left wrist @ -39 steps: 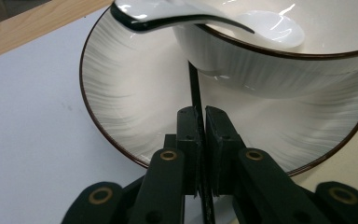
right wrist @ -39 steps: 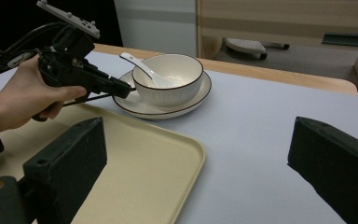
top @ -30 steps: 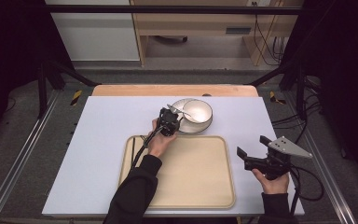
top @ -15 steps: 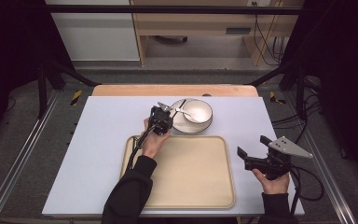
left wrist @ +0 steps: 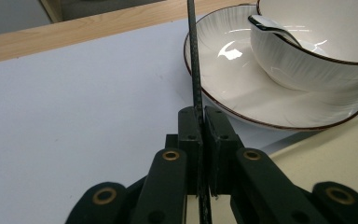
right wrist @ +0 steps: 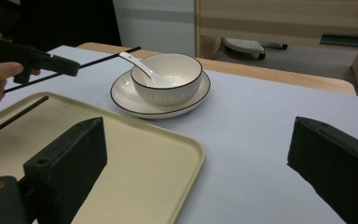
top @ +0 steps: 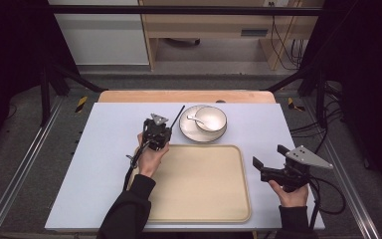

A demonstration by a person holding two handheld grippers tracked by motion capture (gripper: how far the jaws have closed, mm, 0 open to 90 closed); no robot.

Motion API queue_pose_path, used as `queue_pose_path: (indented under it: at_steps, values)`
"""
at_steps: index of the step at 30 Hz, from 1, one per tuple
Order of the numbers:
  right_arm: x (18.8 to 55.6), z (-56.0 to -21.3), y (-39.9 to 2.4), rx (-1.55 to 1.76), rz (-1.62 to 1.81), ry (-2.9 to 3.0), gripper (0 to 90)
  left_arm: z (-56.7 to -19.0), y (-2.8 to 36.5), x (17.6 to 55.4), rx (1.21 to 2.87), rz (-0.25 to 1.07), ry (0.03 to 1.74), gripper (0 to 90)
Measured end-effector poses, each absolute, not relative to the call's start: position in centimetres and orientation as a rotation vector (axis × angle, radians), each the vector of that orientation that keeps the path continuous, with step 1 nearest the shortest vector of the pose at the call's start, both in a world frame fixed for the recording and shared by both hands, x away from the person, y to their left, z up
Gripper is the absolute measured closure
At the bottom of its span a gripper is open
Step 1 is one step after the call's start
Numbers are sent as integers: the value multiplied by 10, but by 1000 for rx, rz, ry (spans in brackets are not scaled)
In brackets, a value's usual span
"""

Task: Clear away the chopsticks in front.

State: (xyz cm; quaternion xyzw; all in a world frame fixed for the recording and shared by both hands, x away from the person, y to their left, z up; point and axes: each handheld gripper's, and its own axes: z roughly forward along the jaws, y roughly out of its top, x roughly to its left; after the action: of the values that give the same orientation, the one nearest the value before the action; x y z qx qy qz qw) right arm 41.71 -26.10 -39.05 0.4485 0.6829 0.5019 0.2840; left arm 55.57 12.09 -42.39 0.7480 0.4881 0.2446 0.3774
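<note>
My left gripper (top: 165,128) (left wrist: 201,116) is shut on a thin black chopstick (top: 178,114) (left wrist: 193,60), held just above the table, left of the plate. The chopstick's tip points toward the table's far edge. A white plate (top: 191,133) (left wrist: 242,100) carries a white bowl (top: 214,119) (left wrist: 317,60) with a white spoon (top: 195,118) (left wrist: 270,25) leaning in it. In the right gripper view the left gripper (right wrist: 51,63) holds the chopstick (right wrist: 107,56) level beside the bowl (right wrist: 168,77). My right gripper (top: 270,155) (right wrist: 198,135) stands open, off the tray's right edge, with nothing between its jaws.
A beige tray (top: 204,189) (right wrist: 135,154) lies in front of the plate. A second thin black stick (right wrist: 14,116) rests on the tray's left part. The white table top (top: 109,149) has bare room at the left and right.
My left gripper has drawn back to the left, away from the bowl, with the chopstick in it. The right gripper has stayed in place.
</note>
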Motion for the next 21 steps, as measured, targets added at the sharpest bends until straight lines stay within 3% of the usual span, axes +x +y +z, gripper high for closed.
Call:
queue_pose_path:
  at_steps: [21]
  values:
    - [416,-390,-259,1194,1335,1828,47,-418,155,473,1727,735,1310,851]
